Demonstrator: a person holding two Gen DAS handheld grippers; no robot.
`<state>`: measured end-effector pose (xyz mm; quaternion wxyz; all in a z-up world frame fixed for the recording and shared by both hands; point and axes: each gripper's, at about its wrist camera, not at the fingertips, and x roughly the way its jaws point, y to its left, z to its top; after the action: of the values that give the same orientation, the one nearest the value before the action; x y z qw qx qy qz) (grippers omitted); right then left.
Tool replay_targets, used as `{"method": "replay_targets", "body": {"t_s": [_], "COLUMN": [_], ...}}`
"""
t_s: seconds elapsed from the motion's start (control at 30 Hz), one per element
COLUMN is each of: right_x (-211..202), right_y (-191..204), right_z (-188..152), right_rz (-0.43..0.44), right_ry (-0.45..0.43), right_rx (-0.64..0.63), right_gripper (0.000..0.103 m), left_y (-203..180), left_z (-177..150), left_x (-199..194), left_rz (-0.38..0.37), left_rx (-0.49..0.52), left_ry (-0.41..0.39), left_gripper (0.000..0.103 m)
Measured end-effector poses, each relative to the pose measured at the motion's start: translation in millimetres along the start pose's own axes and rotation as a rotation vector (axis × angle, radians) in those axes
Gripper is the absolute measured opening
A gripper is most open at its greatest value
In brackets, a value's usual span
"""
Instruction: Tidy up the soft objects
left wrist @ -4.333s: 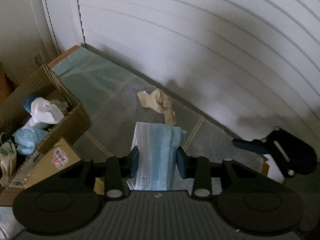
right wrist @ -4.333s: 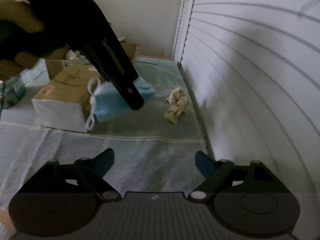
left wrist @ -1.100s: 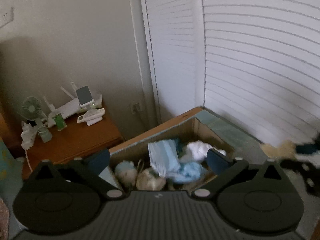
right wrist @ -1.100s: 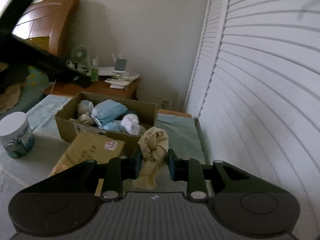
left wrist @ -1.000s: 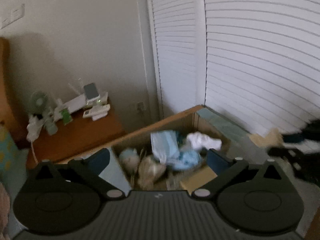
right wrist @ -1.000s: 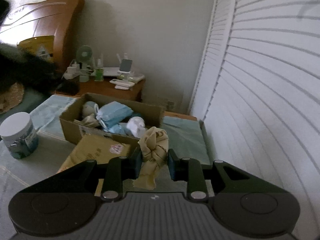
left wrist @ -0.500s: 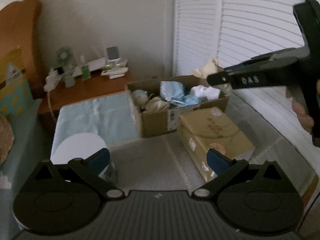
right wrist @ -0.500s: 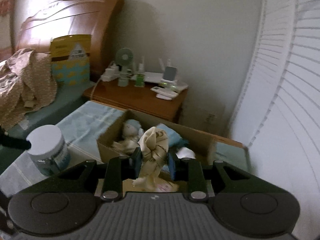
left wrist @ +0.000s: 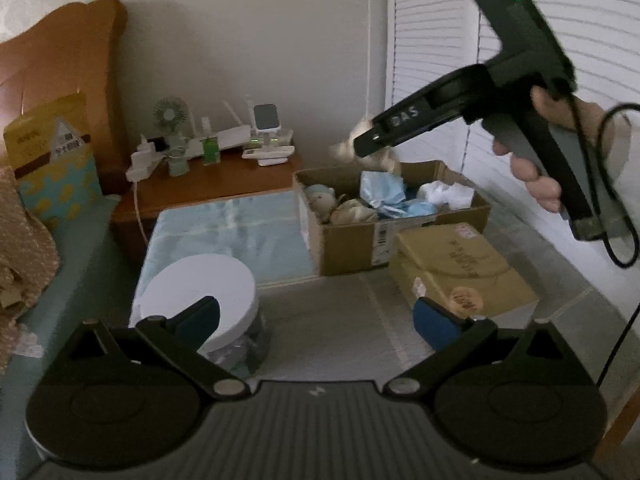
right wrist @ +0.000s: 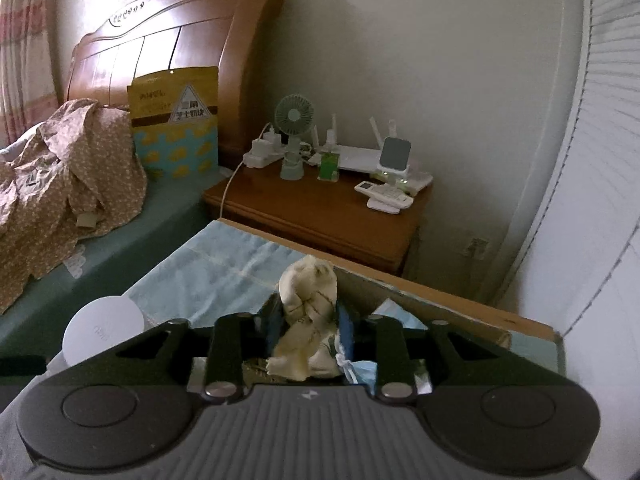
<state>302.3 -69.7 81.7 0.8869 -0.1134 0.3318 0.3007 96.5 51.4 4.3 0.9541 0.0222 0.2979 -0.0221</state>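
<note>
The right gripper (right wrist: 307,324), its jaws just easing apart around the knotted beige cloth (right wrist: 306,312), hangs over the open cardboard box (left wrist: 400,236) so the cloth joins the face masks (left wrist: 382,192) inside. The left gripper (left wrist: 316,318) waits, spread and empty.

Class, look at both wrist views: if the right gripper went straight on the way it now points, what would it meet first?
Probably the soft items in the open cardboard box. The right gripper angles down over it, beige cloth between its just-opening jaws; depth is uncertain.
</note>
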Motion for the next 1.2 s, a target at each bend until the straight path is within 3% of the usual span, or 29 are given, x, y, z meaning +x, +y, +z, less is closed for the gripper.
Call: {"method": "replay_targets", "body": {"t_s": [0.1,0.17,0.27,0.5,0.73,0.87,1.03,1.2], "right_x": [9.1,7.3,-4.7,-42.3,-77.2,-96.4,-114.0,-122.4], "right_y": [1.6,0.2,-3.0,-9.6,-6.0,-4.4,-0.9,-2.9], "right_z": [-2.8,-7.2,-17.0,-42.4,-85.0,-99.2,-99.9,-99.0], "right_rz": [-0.005,-0.017,-0.025,-0.105,-0.304,-0.366,-0.408,-0.411], "right_ry": [0.0,-0.005,-0.018,0.051,0.185,0.197,0.178,0.16], "right_rx": [-0.008,0.002,0.028,0.111,0.248,0.304,0.318,0.335], "right_gripper": [0.068,0.09,0.101,0.103,0.103,0.103,0.103,0.103], "left_y": [0.7,1.1,1.5,-0.3,-12.3,-19.0,-26.7,-31.8], "left_z": [-0.9,-1.0,-0.3,8.0,27.7,39.1,47.2,50.0], "left_x": [0.7,1.5,3.3,1.2,6.1,8.8,5.5,6.1], "left_rz": [0.001,-0.004,-0.002,-0.012,0.002,0.028,0.019,0.019], "left_rx": [0.006,0.002,0.001,-0.021,-0.067,-0.095,-0.095,-0.091], "left_ry": [0.002,0.006,0.011,0.007,0.071,0.112,0.108,0.113], "left_gripper": [0.102,0.102,0.102,0.102,0.102,0.102,0.102,0.102]}}
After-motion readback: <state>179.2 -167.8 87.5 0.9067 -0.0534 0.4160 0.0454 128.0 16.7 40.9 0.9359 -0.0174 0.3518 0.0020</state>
